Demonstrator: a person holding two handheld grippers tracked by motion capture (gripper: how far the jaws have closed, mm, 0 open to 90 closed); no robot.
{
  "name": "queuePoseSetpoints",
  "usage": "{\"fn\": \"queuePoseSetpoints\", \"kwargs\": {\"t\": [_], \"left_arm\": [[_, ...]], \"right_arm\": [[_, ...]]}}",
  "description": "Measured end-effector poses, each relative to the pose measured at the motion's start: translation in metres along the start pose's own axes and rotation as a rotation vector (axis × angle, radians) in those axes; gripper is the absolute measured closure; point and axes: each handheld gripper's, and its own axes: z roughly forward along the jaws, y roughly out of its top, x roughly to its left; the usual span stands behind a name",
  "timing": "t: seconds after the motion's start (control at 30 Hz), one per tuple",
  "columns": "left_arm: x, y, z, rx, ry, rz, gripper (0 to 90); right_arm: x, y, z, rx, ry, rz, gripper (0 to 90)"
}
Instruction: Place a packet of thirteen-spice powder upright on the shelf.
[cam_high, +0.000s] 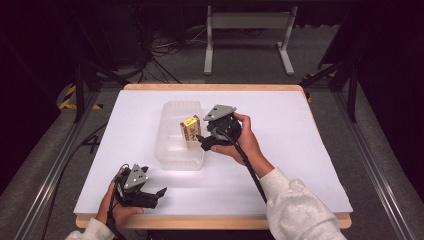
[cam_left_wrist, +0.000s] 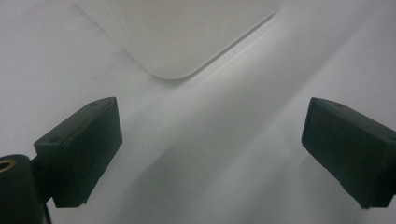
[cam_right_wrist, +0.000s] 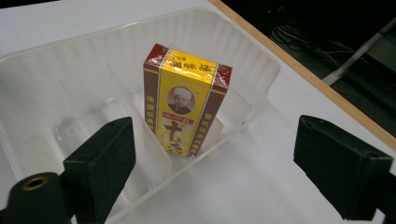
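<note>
A small yellow and maroon box (cam_high: 190, 128) (cam_right_wrist: 187, 100) stands upright inside a clear plastic tray (cam_high: 172, 152) (cam_right_wrist: 70, 56) in the middle of the white table. My right gripper (cam_high: 206, 142) (cam_right_wrist: 219, 172) is open just right of the tray, its jaws spread wide and a short way back from the box, touching nothing. My left gripper (cam_high: 159, 192) (cam_left_wrist: 210, 158) rests open near the table's front left edge, with only bare table between its jaws. The tray's rounded corner (cam_left_wrist: 177, 46) lies ahead of it.
The white table top (cam_high: 280, 150) has a wooden rim (cam_high: 210, 221) along the front and back. Bare surface lies right of the tray and in front of it. A metal stand (cam_high: 247, 35) and cables sit on the floor beyond the table.
</note>
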Motion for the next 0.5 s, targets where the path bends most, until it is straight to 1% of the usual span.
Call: {"fn": "queuePoseSetpoints", "kwargs": {"t": [0.13, 0.17, 0.33, 0.5], "left_arm": [[0.0, 0.0, 0.0, 0.001, -0.001, 0.001, 5.7], [0.0, 0.0, 0.0, 0.003, -0.001, 0.001, 5.7], [0.0, 0.0, 0.0, 0.002, 0.001, 0.001, 5.8], [0.0, 0.0, 0.0, 0.004, -0.001, 0.002, 5.8]], "right_arm": [[-0.002, -0.003, -0.004, 0.009, 0.003, -0.011, 12.8], [-0.003, -0.004, -0.006, 0.008, -0.003, -0.02, 12.8], [-0.008, -0.012, -0.012, 0.02, -0.004, -0.029, 12.8], [-0.012, -0.022, -0.019, 0.03, -0.016, -0.039, 12.7]]}}
